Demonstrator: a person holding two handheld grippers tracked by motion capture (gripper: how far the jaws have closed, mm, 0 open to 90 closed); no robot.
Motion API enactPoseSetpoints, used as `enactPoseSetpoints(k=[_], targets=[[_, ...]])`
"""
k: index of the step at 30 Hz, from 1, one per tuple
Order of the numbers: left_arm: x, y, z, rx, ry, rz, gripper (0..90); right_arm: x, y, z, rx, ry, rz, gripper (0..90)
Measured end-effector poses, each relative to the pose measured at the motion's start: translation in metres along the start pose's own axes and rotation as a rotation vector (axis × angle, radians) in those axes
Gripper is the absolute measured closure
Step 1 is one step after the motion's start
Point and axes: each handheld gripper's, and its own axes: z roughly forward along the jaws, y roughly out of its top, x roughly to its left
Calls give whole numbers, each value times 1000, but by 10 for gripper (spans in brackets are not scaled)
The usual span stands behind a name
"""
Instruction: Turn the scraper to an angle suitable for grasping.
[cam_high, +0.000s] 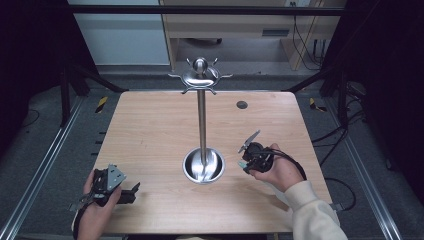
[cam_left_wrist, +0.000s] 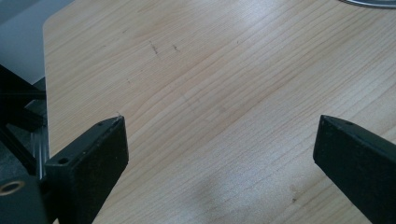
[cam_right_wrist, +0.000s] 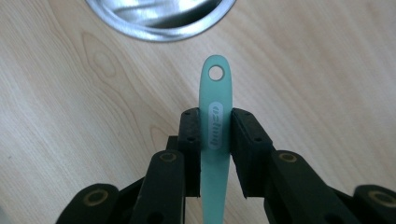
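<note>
Teal handle (cam_right_wrist: 215, 135), hanging hole at its free end, is the item I read as the work piece; going left to right, my left hand-held gripper (cam_high: 131, 192) rests released over bare tabletop (cam_left_wrist: 210, 93), jaws wide apart, grasping nothing. Steel hook stand (cam_high: 201, 120) sits mid-table, its dish base (cam_high: 203, 165) apparently empty. Right hand-held gripper (cam_right_wrist: 215, 140) is clenched on the handle, hole end pointing toward the base, presumably for hooking.

Metal stand (cam_high: 202, 120) mid-table, sides open.
</note>
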Motion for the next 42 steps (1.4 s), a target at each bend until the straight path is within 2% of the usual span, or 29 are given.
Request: enactPoseSetpoints(k=[1, 3, 6, 7, 9, 13, 18, 21, 27, 32, 37, 42], targets=[[0, -1, 0, -1, 3, -7, 29, -1, 1, -9, -19, -6, 8, 743], [0, -2, 0, -2, 5, -12, 29, -2, 2, -13, -28, -11, 7, 743], [2, -4, 0, -2, 5, -29, 28, -7, 3, -28, -83, -12, 25, 743], [2, -4, 0, -2, 5, -29, 29, -7, 3, -28, -83, -12, 25, 743], [4, -4, 1, 0, 5, -36, 29, -10, 5, -39, -129, -7, 37, 743], [5, -6, 0, -5, 18, -57, 29, -11, 7, -49, -170, -10, 36, 743], [12, -9, 3, -9, 29, -109, 30, -15, 13, -69, -247, -5, 37, 743], [15, -10, 3, -12, 28, -126, 31, -17, 17, -80, -290, 9, 33, 743], [14, -9, 2, -37, 17, -121, 27, -23, 28, -95, -329, 6, 22, 743], [12, -9, 4, -28, 11, -114, 26, -28, 33, -105, -377, 8, 23, 743], [13, -8, 2, -42, 19, -118, 26, -29, 31, -113, -432, 5, 39, 743], [12, -8, 2, -41, 17, -113, 26, -30, 27, -120, -463, -9, 57, 743]])
